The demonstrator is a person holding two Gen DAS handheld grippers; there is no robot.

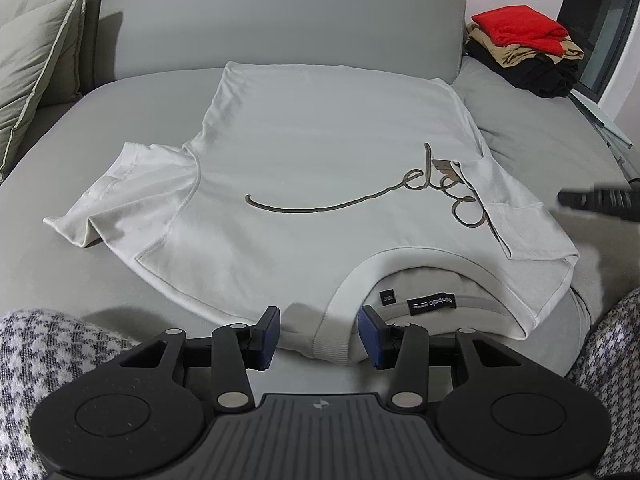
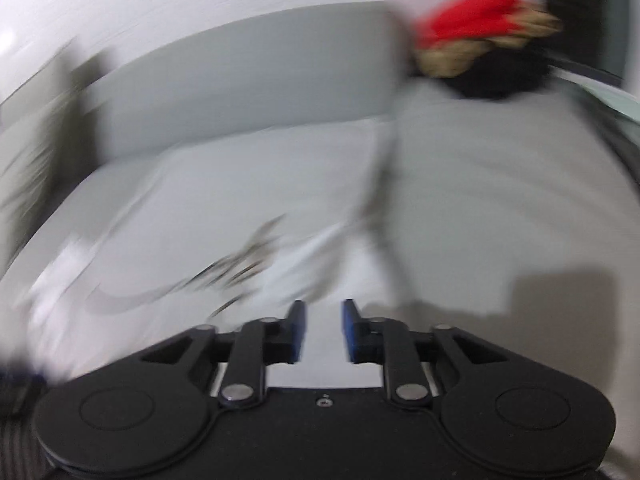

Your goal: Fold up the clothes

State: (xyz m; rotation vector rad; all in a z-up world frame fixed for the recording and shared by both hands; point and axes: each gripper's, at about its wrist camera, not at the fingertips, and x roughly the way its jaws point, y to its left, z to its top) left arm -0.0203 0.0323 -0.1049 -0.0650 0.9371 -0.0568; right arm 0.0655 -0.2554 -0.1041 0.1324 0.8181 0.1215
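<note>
A white T-shirt [image 1: 320,160] lies flat on the grey sofa [image 1: 280,24]; the left gripper [image 1: 319,336] straddles its collar, jaws apart, pads not pressing.

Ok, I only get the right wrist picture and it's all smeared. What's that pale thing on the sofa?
Observer: The left wrist view is sharp. It's a white T-shirt lying flat, with script lettering across the chest.
Operator: Is it folded yet?
Observer: Partly. One sleeve is turned in over the end of the lettering; the other sleeve lies spread out.
Operator: And the other tool?
Observer: The left gripper is at the collar, part of which lies between its open jaws.
</note>
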